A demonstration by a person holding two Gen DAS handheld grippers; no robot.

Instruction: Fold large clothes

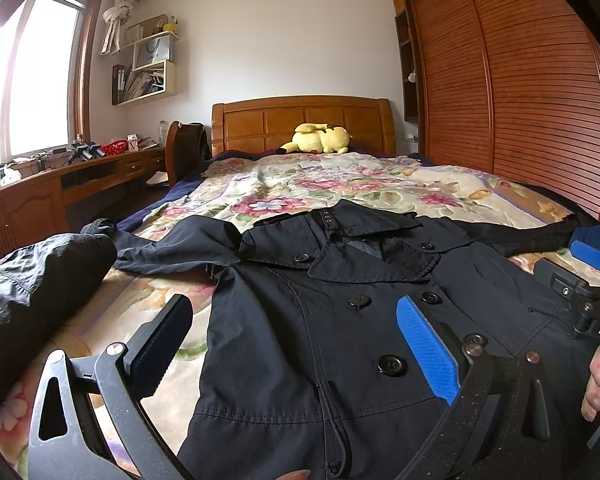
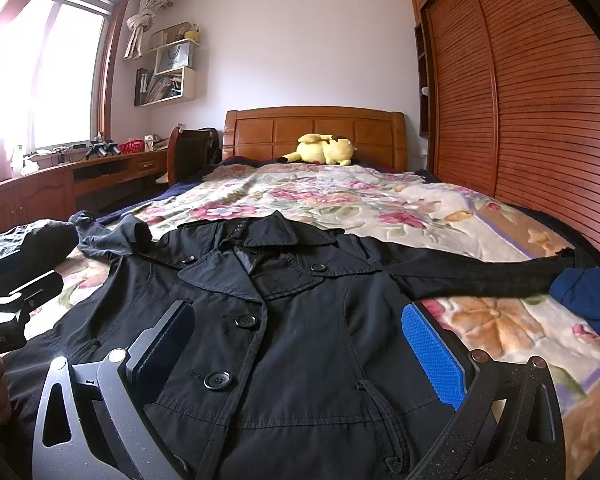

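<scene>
A black double-breasted coat lies face up and spread flat on the floral bedcover, collar toward the headboard. One sleeve stretches out to the right; the other lies bunched to the left. My left gripper hovers open over the coat's left front, nothing between its fingers. My right gripper hovers open over the coat's right front near the buttons, also holding nothing. Its blue pad shows at the right edge of the left wrist view, with a hand below it.
A crumpled dark bundle of fabric sits on the bed left of the coat. Navy cloth lies at the right edge. A yellow plush toy rests by the wooden headboard. A slatted wardrobe stands on the right, a desk on the left.
</scene>
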